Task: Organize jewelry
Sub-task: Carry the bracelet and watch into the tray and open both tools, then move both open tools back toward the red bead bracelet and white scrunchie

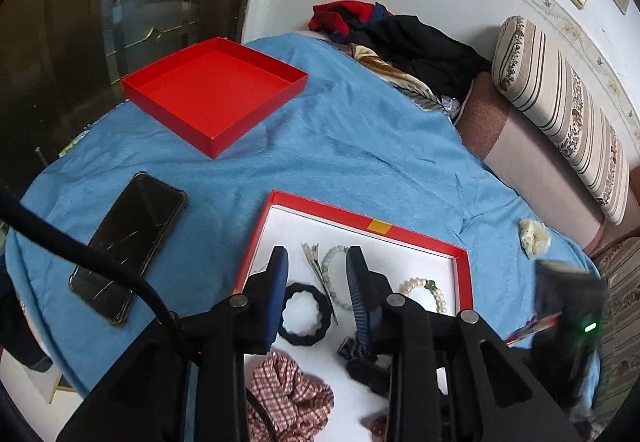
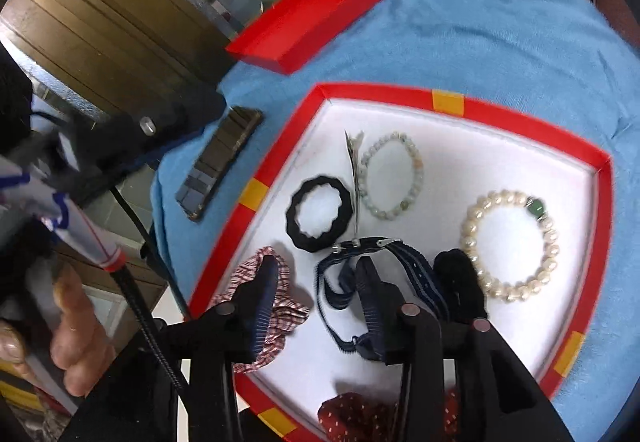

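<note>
A red-rimmed tray (image 1: 320, 208) (image 2: 380, 92) with a white lining lies on the blue cloth and holds the jewelry. In it are a black hair tie (image 1: 306, 314) (image 2: 320, 216), a silver clip (image 1: 316, 262) (image 2: 354, 178), a pale bead bracelet (image 1: 332, 254) (image 2: 394, 174), a pearl bracelet (image 1: 426, 292) (image 2: 512, 246), a navy striped ribbon (image 2: 340, 282) and a checked scrunchie (image 1: 292, 390) (image 2: 280, 306). My left gripper (image 1: 318, 262) hangs open over the hair tie and clip, holding nothing. My right gripper (image 2: 318, 274) stands open astride the navy ribbon, pads apart from it.
A red lid (image 1: 216, 90) (image 2: 304, 22) lies upturned at the cloth's far left. A black phone (image 1: 128, 246) (image 2: 220, 166) rests left of the tray. A dark red scrunchie (image 2: 360, 418) sits at the tray's near edge. Clothes (image 1: 412, 38) and a striped cushion (image 1: 560, 114) lie beyond.
</note>
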A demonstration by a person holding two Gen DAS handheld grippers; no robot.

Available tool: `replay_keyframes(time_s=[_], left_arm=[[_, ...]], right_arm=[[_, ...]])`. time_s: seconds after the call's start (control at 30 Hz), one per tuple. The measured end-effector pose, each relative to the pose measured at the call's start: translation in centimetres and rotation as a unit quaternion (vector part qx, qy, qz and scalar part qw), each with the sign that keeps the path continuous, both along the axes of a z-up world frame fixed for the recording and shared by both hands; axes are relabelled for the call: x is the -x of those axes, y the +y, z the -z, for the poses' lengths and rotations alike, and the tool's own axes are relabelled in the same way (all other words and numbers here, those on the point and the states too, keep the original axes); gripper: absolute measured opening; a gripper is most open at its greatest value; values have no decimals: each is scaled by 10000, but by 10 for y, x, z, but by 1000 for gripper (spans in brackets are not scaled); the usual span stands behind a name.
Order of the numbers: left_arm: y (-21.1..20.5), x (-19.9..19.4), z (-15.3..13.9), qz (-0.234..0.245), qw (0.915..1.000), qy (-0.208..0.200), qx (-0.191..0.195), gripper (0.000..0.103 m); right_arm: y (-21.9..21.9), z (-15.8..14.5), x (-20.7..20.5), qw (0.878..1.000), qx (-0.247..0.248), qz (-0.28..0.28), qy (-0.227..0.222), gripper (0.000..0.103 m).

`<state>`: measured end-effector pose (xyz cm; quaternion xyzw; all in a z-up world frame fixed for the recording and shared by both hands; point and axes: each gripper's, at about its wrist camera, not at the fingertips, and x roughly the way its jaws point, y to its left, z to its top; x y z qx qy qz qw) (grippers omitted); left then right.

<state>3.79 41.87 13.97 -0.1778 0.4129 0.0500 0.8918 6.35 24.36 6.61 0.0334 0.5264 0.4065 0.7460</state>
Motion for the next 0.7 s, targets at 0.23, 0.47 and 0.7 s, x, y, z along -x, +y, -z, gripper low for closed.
replay_keyframes(time_s=[0.23, 0.47, 0.7], left_arm=[[-14, 23, -10, -109, 9999, -64, -21, 36], [-69, 50, -18, 74, 9992, -81, -377, 43], [-151, 78, -21, 502, 9970, -160, -562, 50]], right_arm=[[-61, -34, 18, 9984, -90, 309, -471, 52], [-166, -27, 57, 9902, 236, 1184, -699, 52], [-270, -29, 102, 9677, 538, 2238, -1027, 52]])
